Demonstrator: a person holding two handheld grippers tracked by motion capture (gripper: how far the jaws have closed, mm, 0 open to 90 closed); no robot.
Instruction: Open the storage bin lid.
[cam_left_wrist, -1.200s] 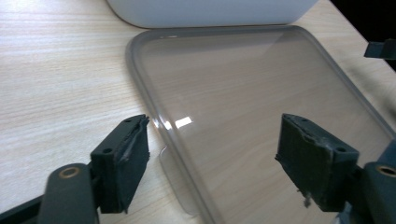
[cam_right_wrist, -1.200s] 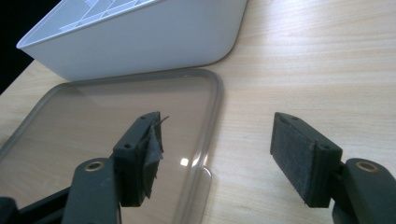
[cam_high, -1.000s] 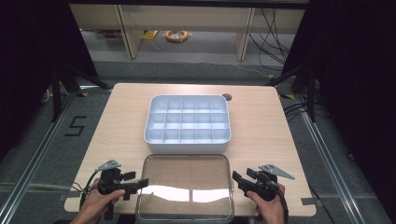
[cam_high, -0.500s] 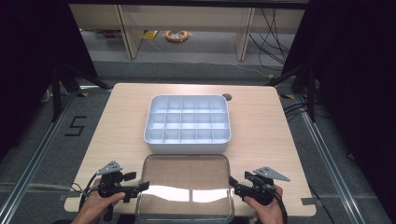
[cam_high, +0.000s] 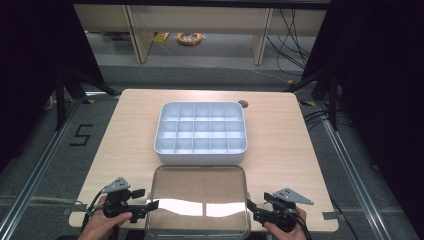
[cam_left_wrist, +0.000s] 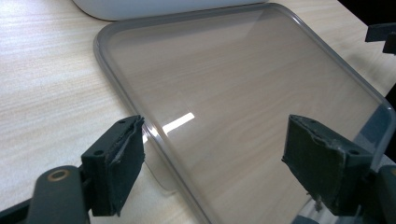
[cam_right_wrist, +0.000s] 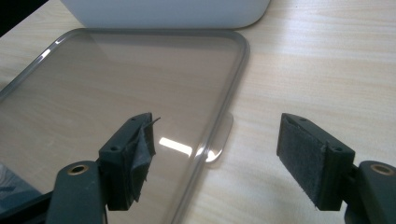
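A clear lid (cam_high: 199, 200) lies flat on the tabletop (cam_high: 280, 130) at 6 o'clock, just beside a white divided tray (cam_high: 201, 132). Left claw (cam_high: 146, 206) and right claw (cam_high: 253, 209) gape open at its side edges.

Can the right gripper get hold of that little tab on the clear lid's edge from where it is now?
Probably yes. The right gripper is open, its jaws straddle the edge of the clear lid, and the tab lies just ahead between them with only bare table around it.
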